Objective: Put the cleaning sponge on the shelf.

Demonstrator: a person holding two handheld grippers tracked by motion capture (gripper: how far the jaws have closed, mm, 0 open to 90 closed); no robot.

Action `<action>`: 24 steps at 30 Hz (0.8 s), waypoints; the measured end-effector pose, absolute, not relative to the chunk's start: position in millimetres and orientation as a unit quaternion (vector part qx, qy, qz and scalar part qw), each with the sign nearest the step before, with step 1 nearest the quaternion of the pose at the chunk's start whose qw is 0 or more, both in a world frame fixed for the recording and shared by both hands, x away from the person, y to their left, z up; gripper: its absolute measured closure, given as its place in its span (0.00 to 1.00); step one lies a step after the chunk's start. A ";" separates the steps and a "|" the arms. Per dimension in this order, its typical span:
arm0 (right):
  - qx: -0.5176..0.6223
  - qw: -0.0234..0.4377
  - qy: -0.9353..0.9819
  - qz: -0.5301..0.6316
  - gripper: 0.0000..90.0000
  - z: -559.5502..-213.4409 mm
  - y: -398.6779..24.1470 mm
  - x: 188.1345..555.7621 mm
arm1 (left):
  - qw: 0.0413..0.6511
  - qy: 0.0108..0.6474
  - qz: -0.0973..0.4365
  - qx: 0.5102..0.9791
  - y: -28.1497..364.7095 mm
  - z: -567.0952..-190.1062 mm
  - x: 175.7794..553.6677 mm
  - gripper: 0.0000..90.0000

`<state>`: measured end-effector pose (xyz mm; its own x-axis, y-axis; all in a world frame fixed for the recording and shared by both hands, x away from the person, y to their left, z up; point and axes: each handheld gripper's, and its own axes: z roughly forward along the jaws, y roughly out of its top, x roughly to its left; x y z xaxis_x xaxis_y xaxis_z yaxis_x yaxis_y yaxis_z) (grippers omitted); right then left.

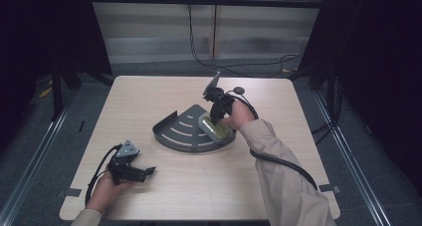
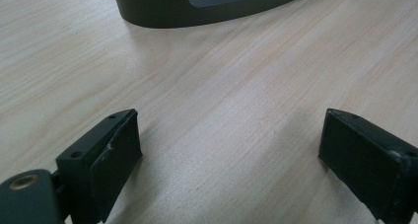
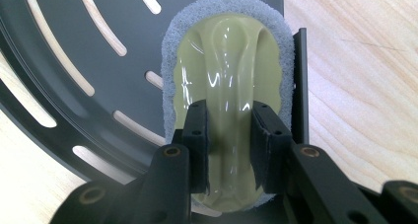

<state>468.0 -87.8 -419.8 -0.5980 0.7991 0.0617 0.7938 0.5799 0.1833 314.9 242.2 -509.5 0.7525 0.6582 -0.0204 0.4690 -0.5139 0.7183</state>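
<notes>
A dark grey quarter-round tray [image 1: 179, 131] with curved slots lies at the middle of the wooden table. In its right corner rests an oval scrubber [image 1: 215, 127] with a glossy pale green handle and a grey pad underneath. My right gripper [image 1: 217, 117] points down at it and is shut on the handle's raised ridge [image 3: 229, 110], one jaw on each side. The scrubber's pad sits flat on the tray floor [image 3: 88, 51], against the tray's straight wall. My left gripper [image 1: 142, 172] lies low over the table near the front left, open with bare wood between its jaws [image 2: 226, 150].
The tray's curved rim [image 2: 197, 12] lies a short way ahead of the left gripper. A black cable [image 1: 283, 164] trails from the right gripper over the sleeve. Dark frame posts and floor cables stand beyond the table's far edge.
</notes>
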 end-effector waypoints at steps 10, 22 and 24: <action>0.451 0.011 0.887 0.098 0.79 -424.9 -87.3 468.3 | 0.369 0.328 0.128 0.860 242.2 -509.5 314.9 0.09; 0.453 0.016 0.886 0.098 0.74 -425.4 -88.5 468.3 | 0.369 0.328 0.128 0.860 242.2 -509.5 314.9 0.09; 0.454 0.018 0.885 0.101 0.72 -424.7 -89.4 468.6 | 0.369 0.328 0.128 0.860 242.2 -509.5 314.9 0.09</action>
<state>468.6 -89.4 -424.7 -0.5870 0.8074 0.0592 0.8000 0.5672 0.1958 314.9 242.2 -509.5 0.7523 0.6585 -0.0209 0.4693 -0.5133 0.7185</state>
